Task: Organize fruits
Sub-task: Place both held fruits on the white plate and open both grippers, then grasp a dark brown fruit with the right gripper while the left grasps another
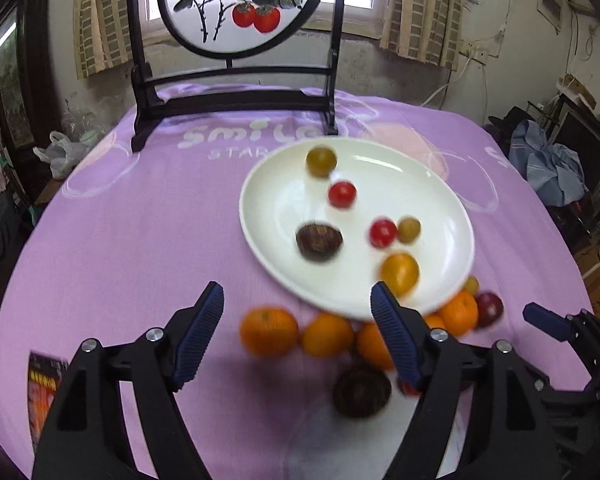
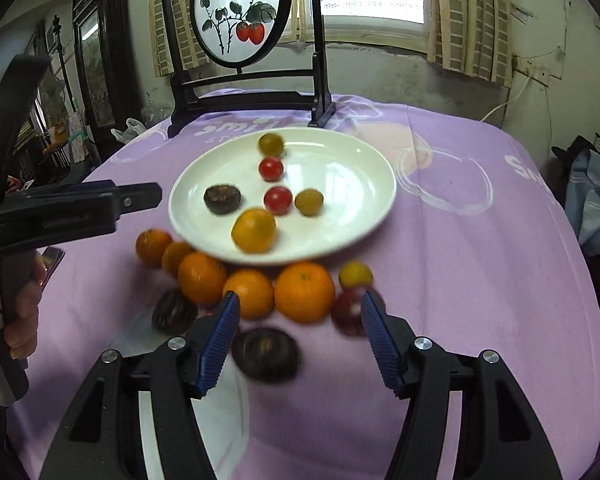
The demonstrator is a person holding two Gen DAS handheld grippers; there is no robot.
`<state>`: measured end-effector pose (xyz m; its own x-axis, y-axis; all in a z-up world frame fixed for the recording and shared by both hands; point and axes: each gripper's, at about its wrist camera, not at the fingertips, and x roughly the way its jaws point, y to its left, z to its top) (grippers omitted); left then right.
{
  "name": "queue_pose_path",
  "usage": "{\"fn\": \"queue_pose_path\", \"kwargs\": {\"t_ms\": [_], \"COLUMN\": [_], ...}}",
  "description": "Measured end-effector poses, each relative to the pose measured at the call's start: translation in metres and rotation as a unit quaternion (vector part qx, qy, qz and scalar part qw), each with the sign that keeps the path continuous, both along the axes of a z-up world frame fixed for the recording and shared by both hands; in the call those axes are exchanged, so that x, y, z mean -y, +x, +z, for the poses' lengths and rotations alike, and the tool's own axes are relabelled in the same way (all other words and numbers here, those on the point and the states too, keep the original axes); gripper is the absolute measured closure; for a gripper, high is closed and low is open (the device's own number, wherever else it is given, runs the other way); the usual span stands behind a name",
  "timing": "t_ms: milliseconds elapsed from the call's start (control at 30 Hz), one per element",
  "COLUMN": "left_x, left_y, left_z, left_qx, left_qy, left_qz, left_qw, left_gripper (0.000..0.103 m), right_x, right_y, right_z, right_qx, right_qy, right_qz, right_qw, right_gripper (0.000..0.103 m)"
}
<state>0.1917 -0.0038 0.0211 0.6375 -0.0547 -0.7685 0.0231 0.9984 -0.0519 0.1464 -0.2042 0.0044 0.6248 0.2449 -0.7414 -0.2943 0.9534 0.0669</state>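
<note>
Fruit lies in 2 groups on a desk covered by a lilac printed cloth [image 2: 460,240]. The left gripper [image 1: 298,334] has its blue ribbed fingers [image 1: 198,340] spread apart and released, nothing between the pads; the right gripper [image 2: 300,338] likewise stands released, its fingers [image 2: 216,344] apart and pressing on nothing.

Ahead of both pairs of fingers sits a round white ceramic plate [image 2: 340,232]. On it rest 2 small red tomatoes [image 2: 271,169], 2 small olive-green round fruits [image 2: 309,202], 1 yellow-orange round fruit [image 2: 253,230] nearest the fingers and 1 dark brown wrinkled fruit [image 2: 222,199].

Between the plate's near rim and the right fingers runs a row of 5 orange mandarins [image 2: 304,292], touching or almost touching one another. Just beyond the right-hand finger of the right gripper lie a small yellow fruit [image 2: 355,275] and a dark red round fruit [image 2: 346,314], the latter partly hidden by that finger. A dark brown flattened fruit [image 2: 266,354] lies between the right fingers, below their tips and untouched. Another dark brown fruit [image 2: 174,312] lies just left of the left-hand finger.

In the right wrist view a hand [image 2: 24,300] grips the left gripper's handle at the left edge. Beyond the plate stands a black wooden stand with a round painted screen [image 2: 240,12].
</note>
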Motion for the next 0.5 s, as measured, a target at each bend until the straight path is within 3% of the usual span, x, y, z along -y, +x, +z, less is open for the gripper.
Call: {"fn": "queue_pose_path", "kwargs": {"t_ms": [267, 500], "left_x": [0.010, 0.011], "left_y": [-0.067, -0.081], "left_z": [-0.017, -0.026], "left_qx": [-0.008, -0.011], "left_qy": [0.004, -0.015], "left_qz": [-0.024, -0.036], "left_qw": [0.9997, 0.9992], "left_gripper": [0.029, 0.029], "right_x": [0.005, -0.008], "right_y": [-0.045, -0.046], "right_z": [-0.017, -0.027], "right_qx": [-0.017, -0.022], "right_qy": [-0.009, -0.019], "right_qz": [0.001, 0.004], "right_qw": [1.000, 1.000], "right_gripper": [0.039, 0.039]}}
